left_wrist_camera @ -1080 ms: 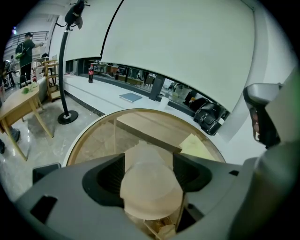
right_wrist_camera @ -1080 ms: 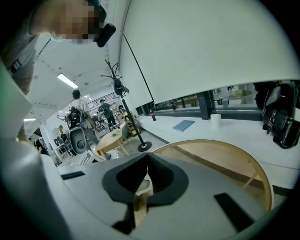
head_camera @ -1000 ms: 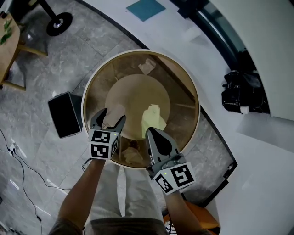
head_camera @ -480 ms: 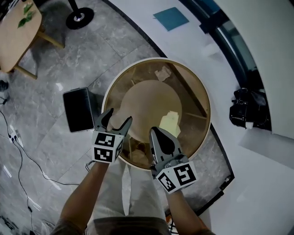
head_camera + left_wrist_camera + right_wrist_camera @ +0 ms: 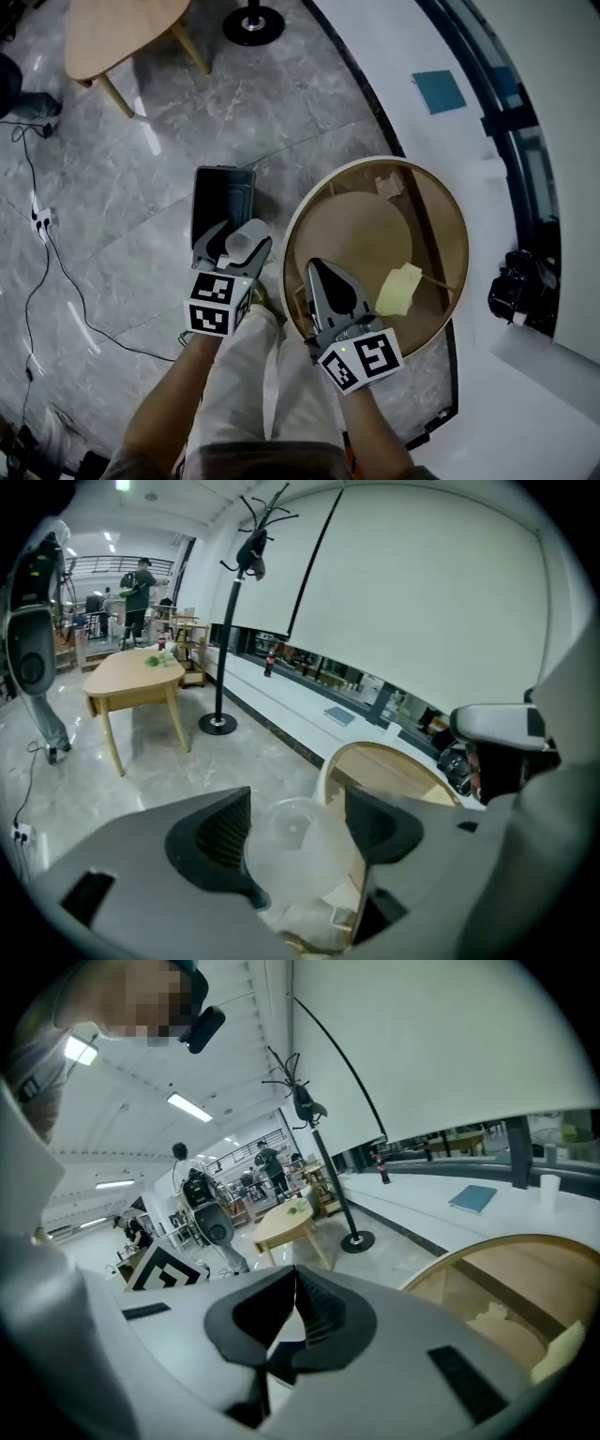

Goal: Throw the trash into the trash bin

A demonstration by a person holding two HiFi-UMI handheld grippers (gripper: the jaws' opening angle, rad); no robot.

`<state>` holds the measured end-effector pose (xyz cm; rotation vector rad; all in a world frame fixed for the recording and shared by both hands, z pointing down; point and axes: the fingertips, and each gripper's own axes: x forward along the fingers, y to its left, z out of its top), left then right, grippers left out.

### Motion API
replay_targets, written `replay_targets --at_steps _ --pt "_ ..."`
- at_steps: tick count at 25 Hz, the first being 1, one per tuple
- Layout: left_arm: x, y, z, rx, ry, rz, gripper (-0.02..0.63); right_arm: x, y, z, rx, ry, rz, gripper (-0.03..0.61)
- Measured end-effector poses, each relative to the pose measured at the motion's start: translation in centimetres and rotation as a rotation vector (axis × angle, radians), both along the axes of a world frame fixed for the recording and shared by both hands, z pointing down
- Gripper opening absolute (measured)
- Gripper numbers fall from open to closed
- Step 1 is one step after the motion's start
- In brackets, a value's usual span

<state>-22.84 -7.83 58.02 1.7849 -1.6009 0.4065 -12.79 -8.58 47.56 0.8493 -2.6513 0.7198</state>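
My left gripper [image 5: 241, 236] is shut on a clear plastic cup [image 5: 244, 244], held over the grey floor just left of the round glass table [image 5: 298, 217]. The cup [image 5: 292, 841] sits squeezed between both jaws in the left gripper view. A black rectangular trash bin [image 5: 222, 197] stands on the floor right beyond the cup. My right gripper [image 5: 317, 272] is shut with nothing in it, over the table's near rim. A yellowish crumpled paper [image 5: 400, 288] and a smaller crumpled scrap [image 5: 386, 185] lie on the lower shelf under the glass.
A wooden side table [image 5: 122, 33] and a coat rack base [image 5: 251, 21] stand at the far left. Cables [image 5: 58, 267] run over the floor on the left. A white ledge with a blue book [image 5: 440, 91] and a black bag [image 5: 521, 286] borders the right.
My left gripper has carried the cup leftward off the table's rim to just before the bin. The right gripper stays shut by the table's near rim.
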Motion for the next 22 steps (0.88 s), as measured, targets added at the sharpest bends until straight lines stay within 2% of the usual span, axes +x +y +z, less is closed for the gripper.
replay_targets --at_steps 4,8,14,22 --pt "-5.2 2.2 0.4 -0.013 -0.017 -0.084 0.328 -4.6 1.1 0.1 -0.005 -0.007 -0.076 0.018" --pt "-7.9 3.6 1.2 -0.021 -0.018 -0.148 0.328 -6.8 1.6 0.2 -0.009 -0.003 -0.116 0.02" --pt "-8.7 4.6 3.8 -0.036 -0.031 -0.173 0.328 -7.2 1.7 2.1 -0.021 0.024 -0.131 0.02" --pt "-8.8 5.0 10.8 -0.063 -0.049 -0.186 0.328 -6.5 2.0 7.7 -0.081 0.052 -0.124 0.019"
